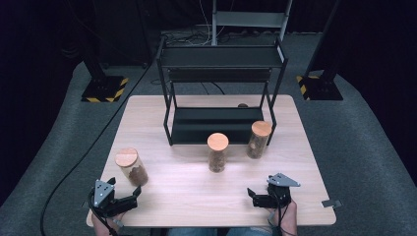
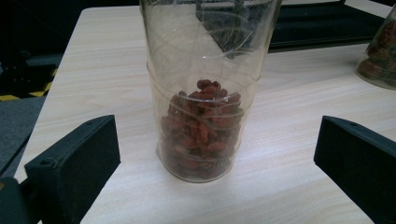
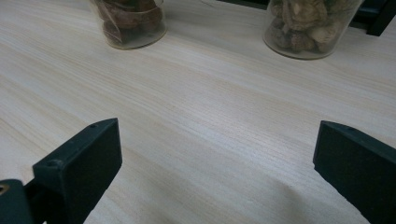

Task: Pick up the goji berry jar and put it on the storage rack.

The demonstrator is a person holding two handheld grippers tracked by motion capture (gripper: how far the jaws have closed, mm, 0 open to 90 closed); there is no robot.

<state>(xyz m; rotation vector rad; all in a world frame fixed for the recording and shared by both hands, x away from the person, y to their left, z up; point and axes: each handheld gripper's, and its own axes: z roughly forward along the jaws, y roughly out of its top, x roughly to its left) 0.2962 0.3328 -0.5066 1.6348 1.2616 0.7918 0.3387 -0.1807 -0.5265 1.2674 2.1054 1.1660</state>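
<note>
Left claw (image 1: 129,197) low at the near left corner of the tabletop (image 1: 162,196), jaws spread wide and pinching nothing, aimed at the nearest jar (image 1: 132,167). That jar standing upright on the tabletop just beyond the claw, clear-walled, capped with a round wooden lid (image 1: 126,157), partly filled with reddish-brown dried pieces. In the left gripper view, the same jar (image 2: 201,116) centred between the two black jaws but apart from both, with bare wood visible on either side of its base; dried pieces (image 2: 201,135) heaped in the lower part, upper part clear. Right claw (image 1: 255,195) resting low near the right front edge of the tabletop, jaws likewise spread and holding nothing, pointing toward the left across the wood. In the right gripper view, bare tabletop (image 3: 210,140) between the jaws, with the bases of two more jars well beyond: one with dark brown contents (image 3: 133,23) at upper left, one with paler lumpy contents (image 3: 308,28) at upper right. From the high view, those two as a middle jar (image 1: 217,152) and a right jar (image 1: 258,139), both upright and wooden-lidded, standing just in front of a black two-tier rack (image 1: 221,93) at the far half of the tabletop, right jar beside the rack's front right leg. Hands (image 1: 285,216) gripping both tools at the bottom edge.
</note>
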